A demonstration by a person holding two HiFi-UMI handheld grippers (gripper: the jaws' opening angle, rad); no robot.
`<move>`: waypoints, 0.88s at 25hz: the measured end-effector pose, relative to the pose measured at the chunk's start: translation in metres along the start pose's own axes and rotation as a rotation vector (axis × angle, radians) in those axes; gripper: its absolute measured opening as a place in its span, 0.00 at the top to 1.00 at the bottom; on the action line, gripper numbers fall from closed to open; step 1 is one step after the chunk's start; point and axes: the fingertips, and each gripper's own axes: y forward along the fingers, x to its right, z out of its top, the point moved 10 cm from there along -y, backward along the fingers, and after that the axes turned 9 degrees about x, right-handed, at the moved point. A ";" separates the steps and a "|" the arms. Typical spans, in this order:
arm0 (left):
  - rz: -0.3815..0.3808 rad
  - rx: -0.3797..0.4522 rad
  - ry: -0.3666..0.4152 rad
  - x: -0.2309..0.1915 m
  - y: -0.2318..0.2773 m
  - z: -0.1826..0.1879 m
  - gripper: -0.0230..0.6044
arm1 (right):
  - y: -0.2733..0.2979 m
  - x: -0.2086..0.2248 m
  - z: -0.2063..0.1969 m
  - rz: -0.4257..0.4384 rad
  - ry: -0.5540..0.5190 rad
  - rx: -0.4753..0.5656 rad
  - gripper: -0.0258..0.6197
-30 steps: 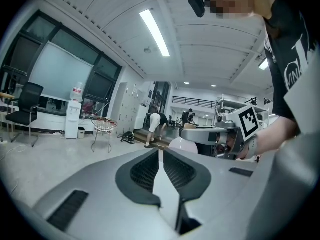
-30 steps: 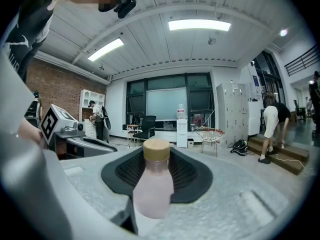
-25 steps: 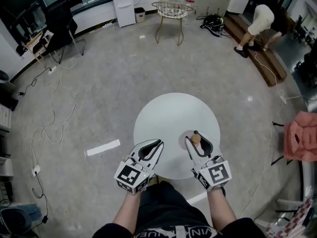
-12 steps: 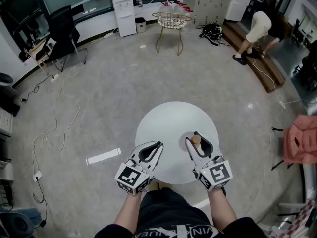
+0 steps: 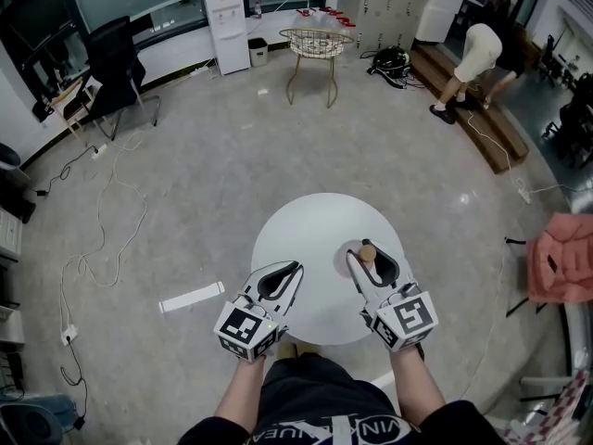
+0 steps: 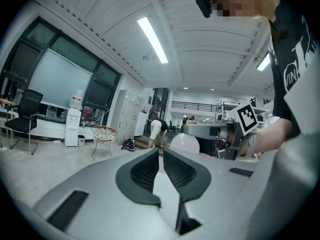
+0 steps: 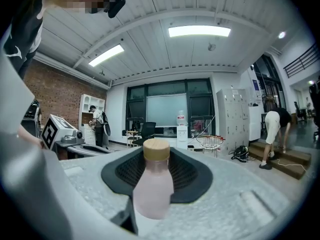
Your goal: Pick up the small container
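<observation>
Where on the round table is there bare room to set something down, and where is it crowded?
The round white table is bare across its far half and centre, to the rim. Crowded only near the person: left tongs over the near-left edge, right tongs gripping the small pink bottle at near-right, a bare strip between them.

Small bottle (image 7: 154,186): pale pink body, tan cap, upright, clamped in right gripper (image 5: 368,254) jaws, near right.
</observation>
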 end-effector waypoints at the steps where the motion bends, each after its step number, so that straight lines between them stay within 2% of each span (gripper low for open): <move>1: -0.001 0.000 0.003 0.000 0.000 0.001 0.91 | 0.000 0.000 0.001 -0.003 0.000 0.003 0.74; 9: -0.003 0.038 0.032 -0.002 0.005 0.013 0.91 | -0.003 0.002 0.008 -0.011 -0.007 0.020 0.74; 22: -0.014 0.041 0.063 -0.001 0.020 0.037 0.91 | -0.002 0.007 0.028 -0.008 -0.031 0.061 0.74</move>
